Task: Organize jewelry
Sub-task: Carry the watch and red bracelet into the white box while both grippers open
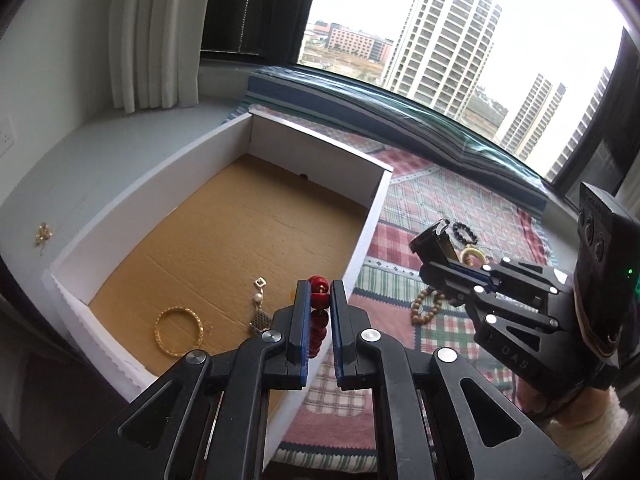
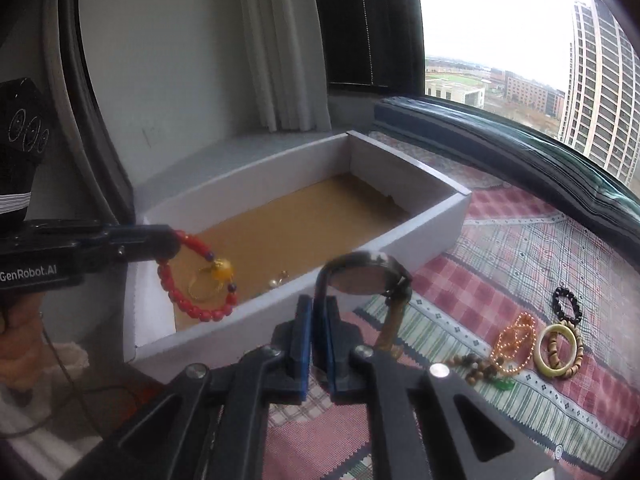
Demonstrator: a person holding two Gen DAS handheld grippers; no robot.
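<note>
Nearest the lens, our left gripper (image 1: 320,292) is pinched closed on a red bead bracelet (image 2: 192,280), which hangs over the near end of the white box (image 1: 376,216). Our right gripper (image 2: 318,312) is likewise clamped tight, gripping the strap of a wristwatch (image 2: 366,276) just outside the box's near long wall, above the plaid cloth (image 2: 500,240).

Inside the box, on its brown floor near the front corner, lie a gold bangle (image 1: 179,331) and a silver pendant piece (image 1: 259,308); these we judge already sorted.

Farther out on the cloth, unsorted pieces remain: a wooden bead string (image 2: 474,364), an orange bead chain (image 2: 516,344), a pale ring bangle (image 2: 558,350) and a black bead bracelet (image 2: 566,304). A small gold item (image 1: 42,234) sits on the sill beyond the box's far long wall.

We judge the task to be roughly at its midpoint.
</note>
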